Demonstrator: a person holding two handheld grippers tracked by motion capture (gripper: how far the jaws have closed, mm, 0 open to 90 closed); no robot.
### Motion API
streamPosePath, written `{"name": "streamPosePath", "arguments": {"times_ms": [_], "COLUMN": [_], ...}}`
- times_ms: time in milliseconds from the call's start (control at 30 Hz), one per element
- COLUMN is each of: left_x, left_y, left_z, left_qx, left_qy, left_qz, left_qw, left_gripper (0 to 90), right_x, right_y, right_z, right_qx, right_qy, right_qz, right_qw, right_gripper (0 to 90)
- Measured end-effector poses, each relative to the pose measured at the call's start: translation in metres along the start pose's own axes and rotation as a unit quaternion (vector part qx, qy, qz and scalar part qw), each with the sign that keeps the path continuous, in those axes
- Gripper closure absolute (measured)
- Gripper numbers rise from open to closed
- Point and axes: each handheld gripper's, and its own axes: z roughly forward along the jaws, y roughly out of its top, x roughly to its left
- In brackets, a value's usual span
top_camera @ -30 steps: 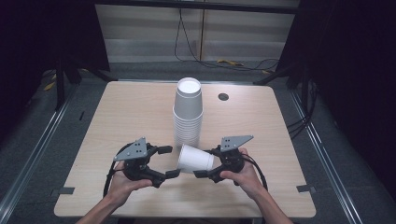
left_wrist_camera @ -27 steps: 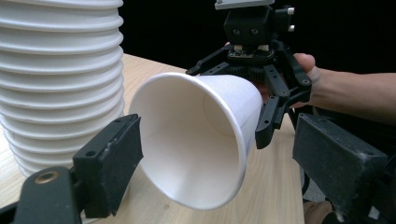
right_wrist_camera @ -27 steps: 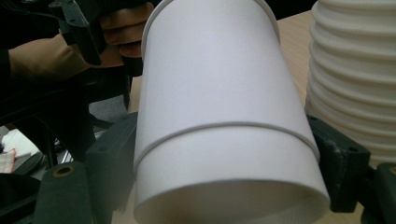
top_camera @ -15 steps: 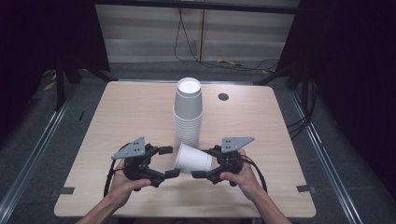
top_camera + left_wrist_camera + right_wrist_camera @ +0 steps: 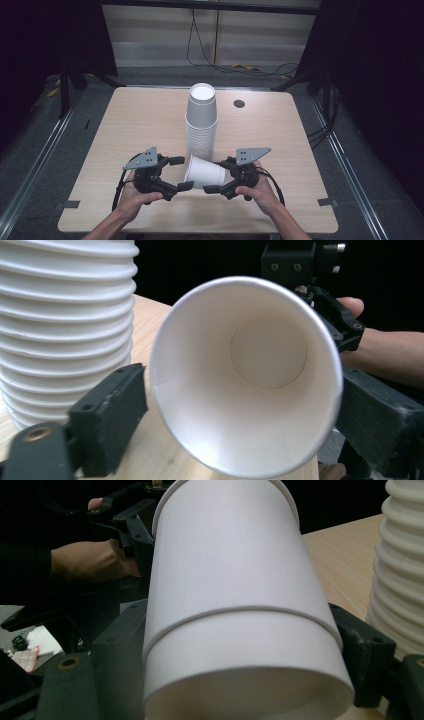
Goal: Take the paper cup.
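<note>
Left tongs [image 5: 181,173] just opened, letting go of the plain white paper cup [image 5: 204,172]; right tongs [image 5: 216,176] grip it sideways near the counter's [image 5: 125,125] front edge.

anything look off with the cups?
One oddity: the paper cup held sideways in the right tongs is really two nested cups; a second rim rings its wall. The left tongs have just been opening, pads clear of its mouth. The cup stack stands upright, undamaged.

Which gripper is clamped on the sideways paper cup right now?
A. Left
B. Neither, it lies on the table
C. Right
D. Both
C: the right gripper jaws press the sideways cup base, while the left gripper jaws have just opened clear of its rim.
</note>
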Motion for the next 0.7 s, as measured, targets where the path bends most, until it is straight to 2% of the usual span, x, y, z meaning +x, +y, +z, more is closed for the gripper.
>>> {"name": "streamPosePath", "arguments": {"times_ms": [100, 167, 500, 700], "left_x": [-0.0001, 0.0001, -0.0014, 0.0004], "left_y": [-0.0006, -0.001, -0.0028, -0.0042], "left_z": [0.0022, 0.0031, 0.0075, 0.0104], "left_qx": [0.003, 0.002, 0.001, 0.01], "left_qy": [0.002, -0.004, -0.026, -0.035], "left_qz": [-0.007, -0.005, -0.002, -0.005], "left_qw": [1.0, 1.0, 0.9997, 0.9993], "left_gripper": [2.2, 0.2, 2.2, 0.1], "right_x": [0.0011, 0.0023, 0.0049, 0.0057], "right_y": [0.0007, 0.0012, 0.0012, 0.0005], "right_z": [0.0014, 0.0022, 0.0076, 0.0099], "right_qx": [-0.001, 0.002, 0.002, 0.004], "right_qy": [0.004, 0.005, 0.019, 0.024], "right_qz": [-0.003, -0.004, -0.008, -0.008], "right_qw": [1.0, 1.0, 0.9998, 0.9997], "right_gripper": [21.4, 21.5, 21.4, 21.4]}}
